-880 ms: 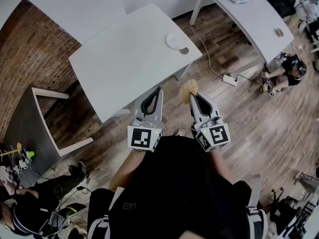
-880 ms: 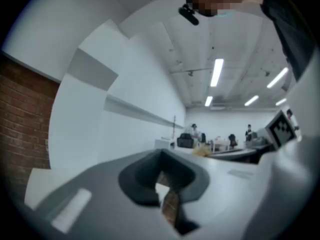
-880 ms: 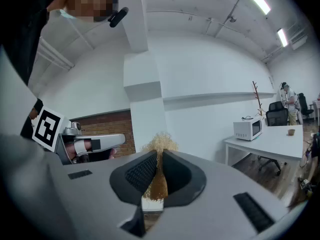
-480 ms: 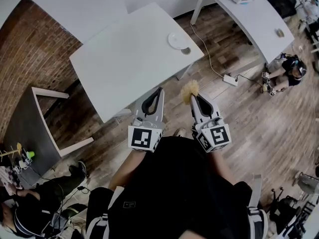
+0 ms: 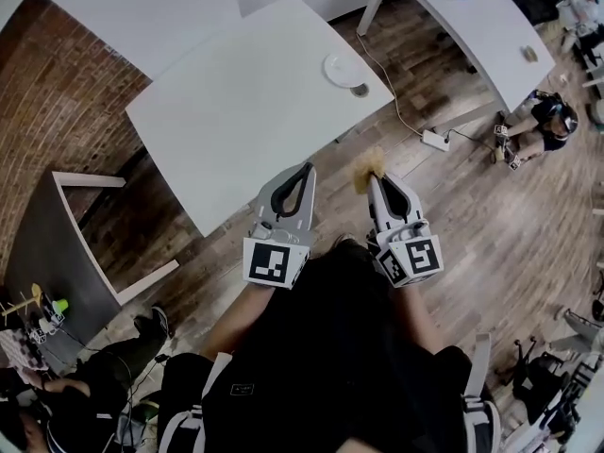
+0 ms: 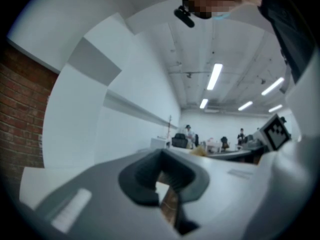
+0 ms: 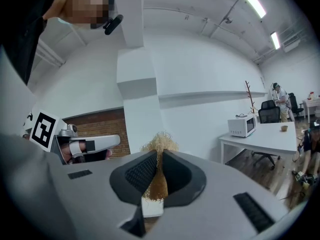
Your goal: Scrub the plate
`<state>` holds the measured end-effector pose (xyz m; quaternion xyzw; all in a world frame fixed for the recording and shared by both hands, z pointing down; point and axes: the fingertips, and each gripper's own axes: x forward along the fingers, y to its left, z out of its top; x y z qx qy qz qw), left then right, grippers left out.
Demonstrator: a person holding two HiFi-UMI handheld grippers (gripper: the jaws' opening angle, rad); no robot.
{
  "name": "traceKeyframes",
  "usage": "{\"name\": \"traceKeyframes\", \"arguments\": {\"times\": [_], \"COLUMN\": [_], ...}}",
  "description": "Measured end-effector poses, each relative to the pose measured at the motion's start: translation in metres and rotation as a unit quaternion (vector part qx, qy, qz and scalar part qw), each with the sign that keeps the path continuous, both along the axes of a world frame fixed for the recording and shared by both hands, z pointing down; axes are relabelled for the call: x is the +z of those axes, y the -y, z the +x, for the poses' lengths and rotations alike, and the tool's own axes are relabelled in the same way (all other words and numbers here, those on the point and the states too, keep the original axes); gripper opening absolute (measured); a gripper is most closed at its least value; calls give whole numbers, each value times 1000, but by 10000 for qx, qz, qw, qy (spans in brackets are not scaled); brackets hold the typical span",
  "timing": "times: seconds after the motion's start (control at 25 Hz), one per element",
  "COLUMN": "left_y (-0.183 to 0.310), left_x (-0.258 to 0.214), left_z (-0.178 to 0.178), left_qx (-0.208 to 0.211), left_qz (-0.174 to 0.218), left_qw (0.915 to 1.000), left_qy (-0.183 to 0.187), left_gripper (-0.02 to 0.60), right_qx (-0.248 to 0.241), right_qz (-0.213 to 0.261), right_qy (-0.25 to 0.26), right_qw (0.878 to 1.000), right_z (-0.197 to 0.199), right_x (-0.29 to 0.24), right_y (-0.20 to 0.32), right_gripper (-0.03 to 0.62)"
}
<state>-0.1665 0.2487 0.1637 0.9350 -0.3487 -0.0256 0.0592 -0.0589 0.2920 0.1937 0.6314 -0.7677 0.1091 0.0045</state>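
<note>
Little has changed in the last second. My right hand-held gripper (image 5: pixel 371 179) still pinches the tan scrubber (image 7: pixel 159 144), and my left hand-held gripper (image 5: pixel 304 171) stays pressed together on nothing. The plate (image 5: pixel 342 69) sits at the table's (image 5: pixel 236 102) far corner, well apart, so I judge scrubbing hasn't begun.

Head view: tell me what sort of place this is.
Likely an open office or lab workspace: a big white table, a power strip on the wood floor, and a brick wall.
</note>
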Motion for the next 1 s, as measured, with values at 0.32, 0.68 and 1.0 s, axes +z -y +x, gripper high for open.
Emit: {"name": "traceKeyframes", "arguments": {"times": [0.32, 0.68, 1.0], "left_y": [10, 40, 63], "left_x": [16, 35, 30], "left_z": [21, 93, 149], "left_qx": [169, -535, -1216], "left_qz": [-196, -323, -345], "left_qw": [9996, 9978, 9916], "left_qy": [92, 209, 261], "left_gripper": [0, 0, 0], "right_qx": [147, -656, -1384], "right_qz": [-96, -159, -109], "right_qy": [-75, -15, -80], "right_qw": [9998, 9977, 9903], "right_z": [20, 89, 149], "right_x": [5, 21, 7], "right_y": [15, 59, 105], "right_gripper": [32, 32, 32]}}
